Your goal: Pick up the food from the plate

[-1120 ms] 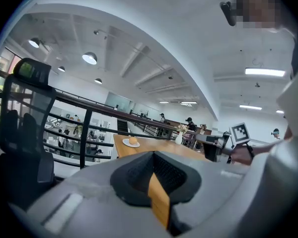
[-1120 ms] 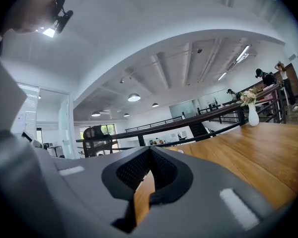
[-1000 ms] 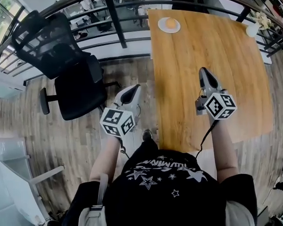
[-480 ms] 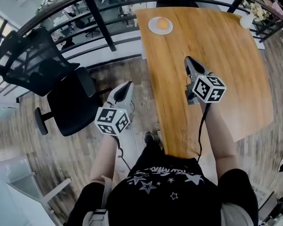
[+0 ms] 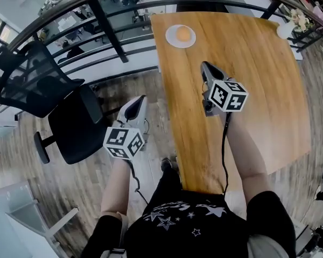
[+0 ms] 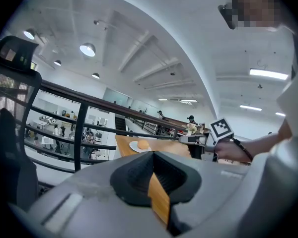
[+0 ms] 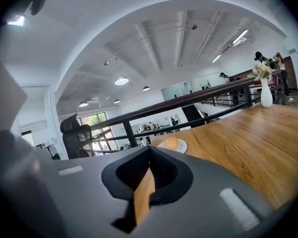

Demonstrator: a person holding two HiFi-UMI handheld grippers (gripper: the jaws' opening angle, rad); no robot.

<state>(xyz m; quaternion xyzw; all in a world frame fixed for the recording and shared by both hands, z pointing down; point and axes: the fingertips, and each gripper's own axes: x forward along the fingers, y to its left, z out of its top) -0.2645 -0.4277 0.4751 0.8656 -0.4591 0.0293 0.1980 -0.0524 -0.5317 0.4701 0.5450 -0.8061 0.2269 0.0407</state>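
Approach step: right tool [image 5: 204,65] and left tool [image 5: 141,98], both clenched empty, are well short of the food [image 5: 183,34] on the plate [image 5: 170,37]; the jaws probably need opening next.

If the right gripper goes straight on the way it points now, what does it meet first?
Probably the orange food on the white plate; only bare table lies between. Depth is unclear: the right gripper might touch the table first.

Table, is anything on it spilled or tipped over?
Nothing stands out. The plate lies flat near the far left corner with the food on it, and the vase stands upright at the far right corner.
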